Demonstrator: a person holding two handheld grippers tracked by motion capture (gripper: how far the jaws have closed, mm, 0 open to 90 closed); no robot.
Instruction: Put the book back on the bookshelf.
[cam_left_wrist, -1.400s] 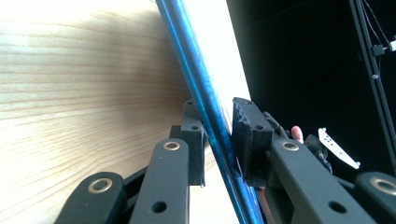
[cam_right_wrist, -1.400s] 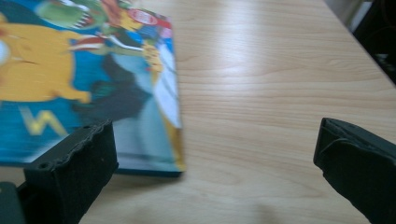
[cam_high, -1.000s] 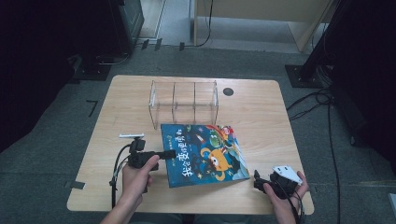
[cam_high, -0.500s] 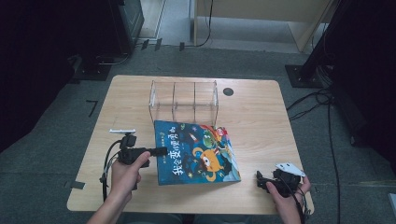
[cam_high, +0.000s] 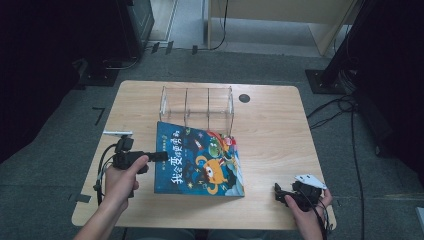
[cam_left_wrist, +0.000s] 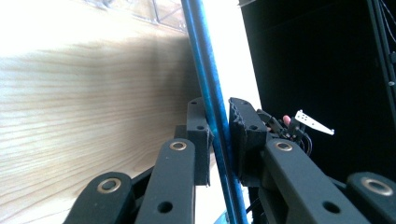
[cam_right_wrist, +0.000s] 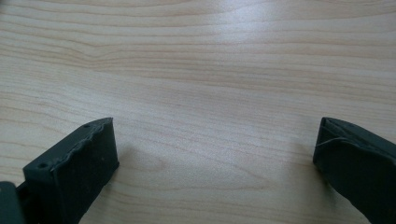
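A colourful picture book (cam_high: 200, 160) with a blue cover sits in the middle of the wooden table (cam_high: 280, 130), its left side raised. My left gripper (cam_high: 161, 156) grips that left edge. In the left gripper view the book's thin blue edge (cam_left_wrist: 210, 93) runs up between the black pads (cam_left_wrist: 198, 135), which have just been closing on it and now press it from both sides. My right gripper (cam_high: 278, 192) rests near the front right corner. Its jaws stand wide open (cam_right_wrist: 215, 144) over bare wood.
A clear acrylic rack (cam_high: 197, 107) with several slots stands just behind the book. A small black round hole (cam_high: 244, 98) marks the table's far side. Dark stands and cables line the grey floor around the table.
My left hand has risen and drawn to the left with the book's edge, so the book has slid left and tipped up. The right hand has stayed in place.
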